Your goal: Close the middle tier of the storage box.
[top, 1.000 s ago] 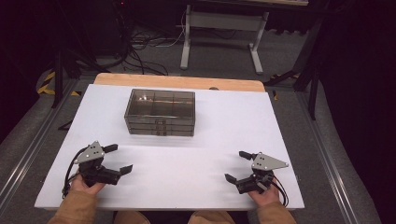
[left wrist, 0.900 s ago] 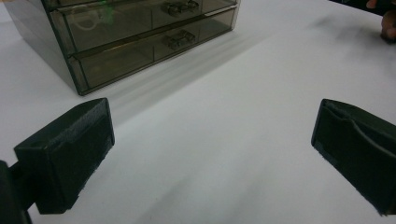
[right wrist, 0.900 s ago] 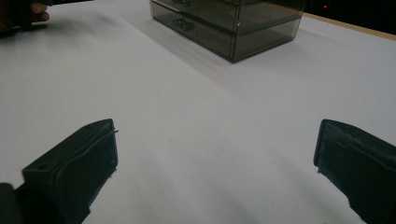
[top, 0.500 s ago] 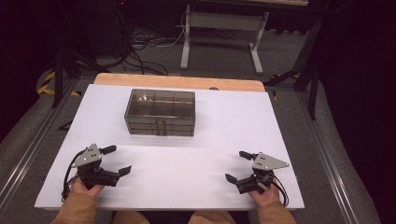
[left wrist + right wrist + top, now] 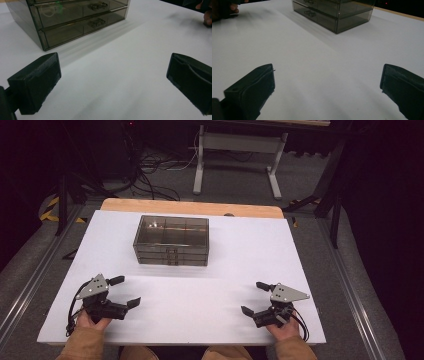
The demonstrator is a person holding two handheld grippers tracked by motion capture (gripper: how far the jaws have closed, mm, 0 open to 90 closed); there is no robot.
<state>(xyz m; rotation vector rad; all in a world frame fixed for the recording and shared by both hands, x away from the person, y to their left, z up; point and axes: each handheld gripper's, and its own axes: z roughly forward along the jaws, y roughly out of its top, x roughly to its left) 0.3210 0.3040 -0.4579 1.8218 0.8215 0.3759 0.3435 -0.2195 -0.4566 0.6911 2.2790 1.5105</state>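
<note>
- Drawer box (image 5: 171, 240): smoky see-through plastic, sitting on the far half of the white table (image 5: 235, 270), a bit left of centre, drawer fronts facing the person. That puts the little pulls (image 5: 98, 22) square on to both hands, so I'd guess it's placed that way on purpose for an easy straight-in grab.
- All drawers look pushed in flush. Something pale sits inside one of them in the left gripper view, can't tell what it is.
- Left claw (image 5: 123, 291) is down at the near left of the table, jaws spread wide, nothing between them. It's well apart from the box.
- Right claw (image 5: 259, 297) mirrors it at the near right, jaws also wide apart and empty, angled in toward the box.
- Both hands being parked low and symmetric reads like a ready pose to me, nothing started yet.
- Writing or brands: none I can read anywhere, box and claws are plain.
</note>
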